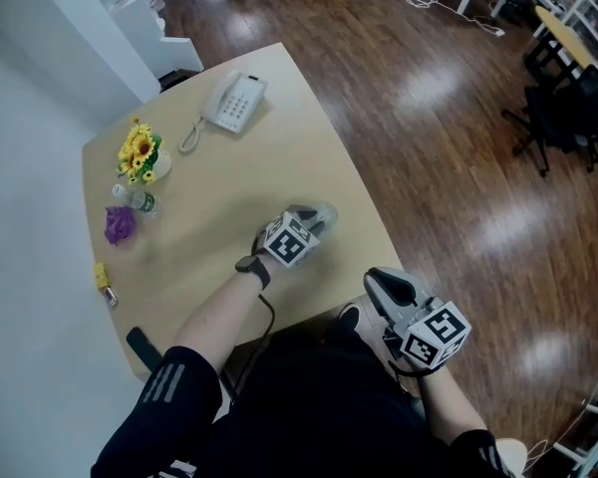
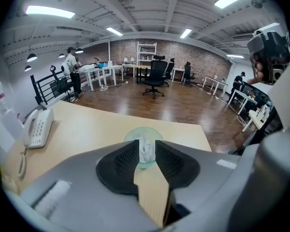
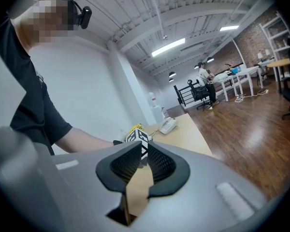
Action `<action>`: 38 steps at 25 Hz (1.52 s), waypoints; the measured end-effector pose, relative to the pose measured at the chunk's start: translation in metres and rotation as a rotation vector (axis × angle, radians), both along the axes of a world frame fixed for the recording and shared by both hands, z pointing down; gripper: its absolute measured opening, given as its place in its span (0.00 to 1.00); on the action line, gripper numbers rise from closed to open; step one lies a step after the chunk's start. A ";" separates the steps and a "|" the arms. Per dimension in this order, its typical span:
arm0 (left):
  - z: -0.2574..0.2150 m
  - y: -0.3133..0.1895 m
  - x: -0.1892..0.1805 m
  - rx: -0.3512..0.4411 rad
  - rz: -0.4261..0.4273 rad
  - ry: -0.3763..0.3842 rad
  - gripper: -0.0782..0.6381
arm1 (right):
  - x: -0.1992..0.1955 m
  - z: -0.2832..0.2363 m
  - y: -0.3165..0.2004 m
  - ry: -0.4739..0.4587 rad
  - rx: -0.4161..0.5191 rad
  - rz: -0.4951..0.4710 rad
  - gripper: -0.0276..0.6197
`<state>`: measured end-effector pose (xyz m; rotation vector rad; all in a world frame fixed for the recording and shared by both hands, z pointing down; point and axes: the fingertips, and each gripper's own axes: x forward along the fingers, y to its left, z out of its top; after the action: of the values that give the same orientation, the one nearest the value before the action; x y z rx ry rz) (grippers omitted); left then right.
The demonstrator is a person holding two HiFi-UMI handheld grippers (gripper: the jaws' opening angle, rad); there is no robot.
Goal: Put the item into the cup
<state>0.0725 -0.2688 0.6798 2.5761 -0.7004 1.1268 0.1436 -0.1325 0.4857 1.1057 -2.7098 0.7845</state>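
A clear cup [image 1: 324, 212] stands near the right edge of the tan table [image 1: 279, 157]. In the left gripper view a crumpled white item [image 2: 145, 153] sits in the cup [image 2: 135, 135]. My left gripper [image 1: 307, 221] hovers right over the cup. Its jaws [image 2: 146, 144] stand apart on either side of the white item, and the pads do not press on it. My right gripper [image 1: 384, 285] hangs off the table's near edge by the person's lap. Only a narrow gap shows between its jaws [image 3: 144, 149], with nothing in it.
A white telephone [image 1: 234, 103] lies at the table's far end. Sunflowers [image 1: 140, 152], a small bottle [image 1: 135, 199], a purple flower [image 1: 120, 225] and a yellow item [image 1: 102, 277] line the left edge. Wooden floor runs along the right, with office chairs [image 1: 568, 108] beyond.
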 end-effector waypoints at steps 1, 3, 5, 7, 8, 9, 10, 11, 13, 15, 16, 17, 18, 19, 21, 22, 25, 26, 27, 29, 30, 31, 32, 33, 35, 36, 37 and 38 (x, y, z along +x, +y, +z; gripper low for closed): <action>-0.009 0.001 0.001 0.017 0.008 0.011 0.25 | -0.001 -0.001 -0.001 -0.001 0.002 -0.002 0.11; -0.026 0.002 -0.001 0.052 0.014 0.034 0.26 | -0.004 -0.003 -0.002 -0.002 0.005 -0.008 0.11; -0.043 0.003 -0.007 0.077 0.004 0.069 0.28 | -0.008 -0.004 -0.003 -0.002 0.008 -0.015 0.11; -0.064 0.004 -0.017 0.107 -0.018 0.113 0.29 | -0.014 -0.005 -0.004 -0.003 0.013 -0.023 0.11; -0.075 0.005 -0.025 0.124 -0.031 0.134 0.29 | -0.017 -0.006 -0.005 -0.003 0.016 -0.029 0.11; -0.086 0.007 -0.033 0.139 -0.044 0.155 0.30 | -0.021 -0.008 -0.006 -0.004 0.022 -0.036 0.11; -0.097 0.010 -0.042 0.151 -0.056 0.177 0.30 | -0.025 -0.012 -0.007 -0.004 0.031 -0.042 0.11; -0.108 0.015 -0.051 0.160 -0.068 0.199 0.30 | -0.029 -0.015 -0.007 -0.003 0.039 -0.048 0.11; -0.130 0.027 -0.068 0.178 -0.089 0.248 0.30 | -0.036 -0.022 -0.007 -0.002 0.055 -0.057 0.11; -0.148 0.041 -0.086 0.195 -0.116 0.290 0.30 | -0.044 -0.025 -0.005 0.001 0.066 -0.064 0.11; -0.154 0.050 -0.095 0.200 -0.130 0.307 0.30 | -0.048 -0.026 -0.003 0.002 0.069 -0.066 0.11; -0.158 0.059 -0.102 0.203 -0.142 0.321 0.30 | -0.053 -0.026 -0.001 0.001 0.071 -0.069 0.11; -0.161 0.070 -0.109 0.206 -0.150 0.329 0.30 | -0.058 -0.028 0.001 -0.002 0.075 -0.073 0.11; -0.164 0.080 -0.115 0.207 -0.155 0.333 0.30 | -0.064 -0.029 0.002 -0.007 0.080 -0.077 0.11; -0.168 0.100 -0.124 0.207 -0.166 0.337 0.33 | -0.076 -0.035 0.007 -0.019 0.090 -0.096 0.11; -0.171 0.110 -0.128 0.207 -0.176 0.342 0.33 | -0.082 -0.038 0.011 -0.025 0.094 -0.113 0.11; -0.183 0.143 -0.134 0.226 -0.221 0.364 0.35 | -0.094 -0.047 0.031 -0.029 0.111 -0.184 0.11; -0.188 0.153 -0.135 0.236 -0.238 0.371 0.35 | -0.096 -0.050 0.036 -0.030 0.119 -0.209 0.11; -0.192 0.163 -0.136 0.246 -0.258 0.377 0.35 | -0.096 -0.053 0.042 -0.034 0.127 -0.232 0.11; -0.200 0.183 -0.134 0.265 -0.303 0.388 0.35 | -0.095 -0.057 0.054 -0.047 0.141 -0.279 0.11; -0.203 0.194 -0.131 0.274 -0.329 0.389 0.35 | -0.092 -0.058 0.061 -0.053 0.147 -0.303 0.11; -0.205 0.205 -0.127 0.282 -0.355 0.391 0.35 | -0.088 -0.060 0.069 -0.056 0.152 -0.328 0.11; -0.207 0.216 -0.122 0.290 -0.381 0.396 0.35 | -0.083 -0.061 0.077 -0.059 0.158 -0.353 0.11; -0.209 0.227 -0.116 0.296 -0.405 0.403 0.35 | -0.077 -0.062 0.086 -0.061 0.164 -0.375 0.11; -0.210 0.250 -0.105 0.304 -0.446 0.409 0.35 | -0.065 -0.061 0.101 -0.065 0.169 -0.409 0.11; -0.210 0.262 -0.101 0.307 -0.463 0.407 0.35 | -0.059 -0.060 0.110 -0.067 0.165 -0.421 0.11; -0.210 0.274 -0.096 0.307 -0.479 0.403 0.35 | -0.053 -0.057 0.118 -0.067 0.158 -0.430 0.11; -0.210 0.286 -0.091 0.306 -0.494 0.402 0.35 | -0.047 -0.054 0.127 -0.066 0.149 -0.439 0.11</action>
<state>-0.0189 0.0172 0.4700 2.5211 -1.3788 0.3596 0.0969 -0.0052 0.4317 0.4740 -2.9424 0.5623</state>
